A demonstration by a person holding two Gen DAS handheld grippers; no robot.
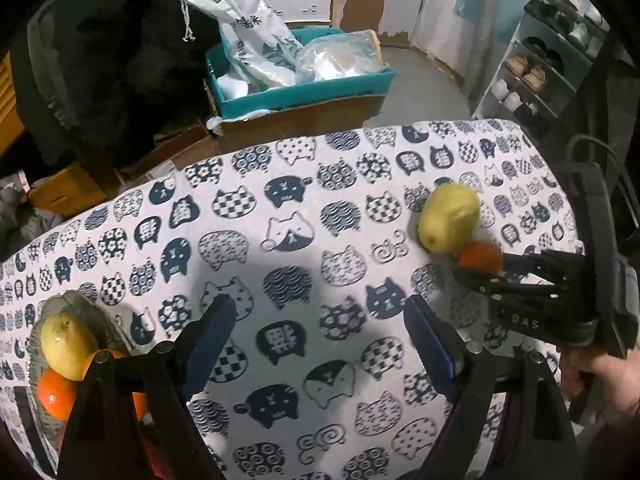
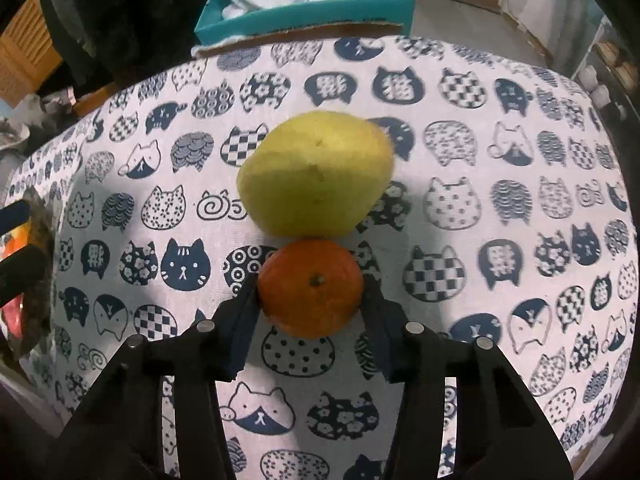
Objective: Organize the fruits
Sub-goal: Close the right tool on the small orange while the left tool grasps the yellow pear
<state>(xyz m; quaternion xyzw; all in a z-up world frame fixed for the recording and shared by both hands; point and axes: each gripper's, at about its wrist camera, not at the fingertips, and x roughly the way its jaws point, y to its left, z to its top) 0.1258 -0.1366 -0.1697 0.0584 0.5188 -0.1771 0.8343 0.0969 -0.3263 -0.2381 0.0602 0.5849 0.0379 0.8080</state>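
In the right wrist view, the right gripper (image 2: 311, 300) is closest to the camera, and its jaws are closed on an orange (image 2: 311, 286). One blue pad presses on each side of the fruit, and the stem end of the orange faces the camera. The orange sits on the desk (image 2: 500, 208), which is covered with a white cloth printed with dark blue cat faces. Directly behind the orange, and touching it, lies a yellow-green pear (image 2: 316, 174).

In the left wrist view, the left gripper (image 1: 320, 340) hangs above the cloth with its jaws open, and nothing is between them. Low on the left edge there is a grey plate (image 1: 82, 306) on the desk; it holds a second pear (image 1: 66, 346) and another orange (image 1: 56, 394), partly hidden behind the gripper. Well apart from the plate, on the right side of the desk, the same view shows the right gripper coming in from the side, with a hand (image 1: 600, 380) on its handle.

Beyond the far edge of the desk stands a teal box (image 1: 304, 88) filled with plastic bags, on top of a cardboard carton. Further right is a shoe rack (image 1: 536, 76) by the wall.
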